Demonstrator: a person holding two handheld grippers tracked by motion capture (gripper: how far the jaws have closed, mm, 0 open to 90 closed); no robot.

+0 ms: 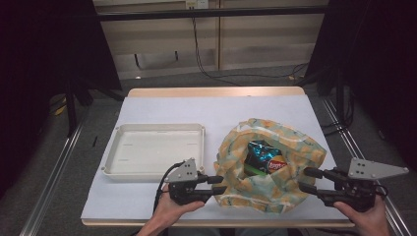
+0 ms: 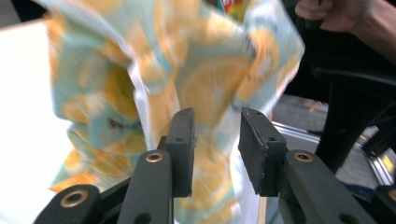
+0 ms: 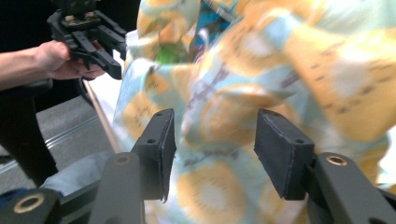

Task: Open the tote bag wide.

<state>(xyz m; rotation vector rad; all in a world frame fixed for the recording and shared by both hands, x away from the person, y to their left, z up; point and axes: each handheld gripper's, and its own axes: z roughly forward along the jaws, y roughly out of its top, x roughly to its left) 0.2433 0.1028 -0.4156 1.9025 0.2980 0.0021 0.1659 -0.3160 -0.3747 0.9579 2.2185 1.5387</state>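
Note:
A soft bag (image 1: 290, 147) printed with orange slices on pale blue sits open on the white table cover, right of centre. Inside it lies a dark snack packet (image 1: 263, 160) with a red and yellow logo. My left gripper (image 1: 220, 185) is open at the bag's near left side, its jaws pointing right at the fabric (image 2: 210, 93). My right gripper (image 1: 307, 179) is open at the bag's near right side, jaws pointing left, with the bag's cloth (image 3: 224, 112) just ahead. Nothing is pinched between either pair of jaws.
An empty white tray (image 1: 155, 169) lies left of the bag. The table's front edge (image 1: 123, 222) runs close under both hands. Metal rails (image 1: 49, 182) flank the table. The other hand and its gripper (image 3: 88, 37) are at the upper left of the right gripper view.

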